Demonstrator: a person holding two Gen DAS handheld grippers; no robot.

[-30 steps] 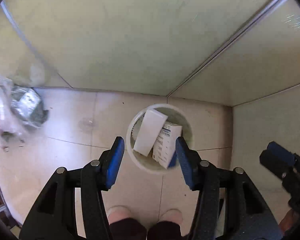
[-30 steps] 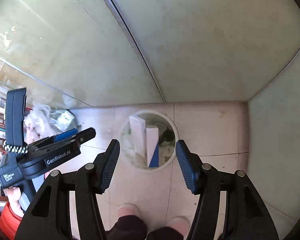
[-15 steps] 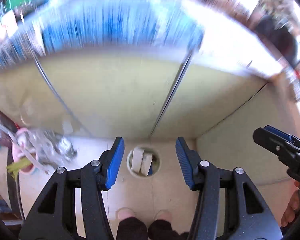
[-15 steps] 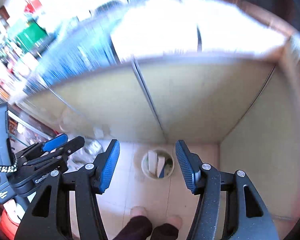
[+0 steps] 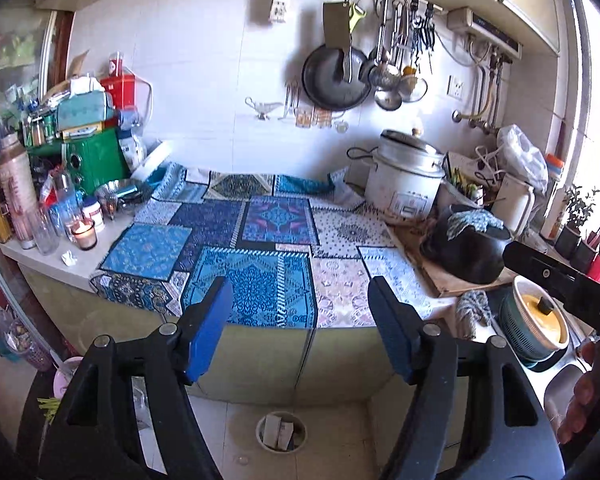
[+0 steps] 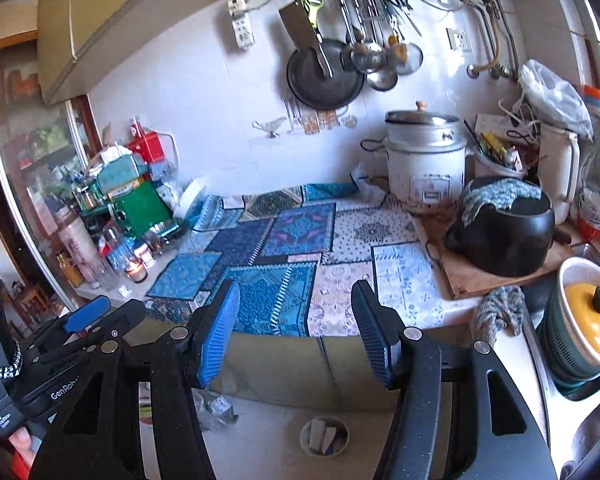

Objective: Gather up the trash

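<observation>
Trash bin (image 5: 281, 433) with two boxes (image 5: 278, 434); two empty claws (image 5: 298, 330)

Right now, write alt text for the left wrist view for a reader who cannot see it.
The left gripper is empty, its blue fingers opening, before a kitchen counter spread with a blue patchwork cloth. A white rice cooker and a black pot stand at the right, and a lit candle at the left. On the floor stands a round bin holding boxes.

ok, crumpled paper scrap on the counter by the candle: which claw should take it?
Left, probably. The paper scrap lies at the counter's left end beside the candle; the left claw is empty, opening, and on that side. The right claw is farther over.
</observation>
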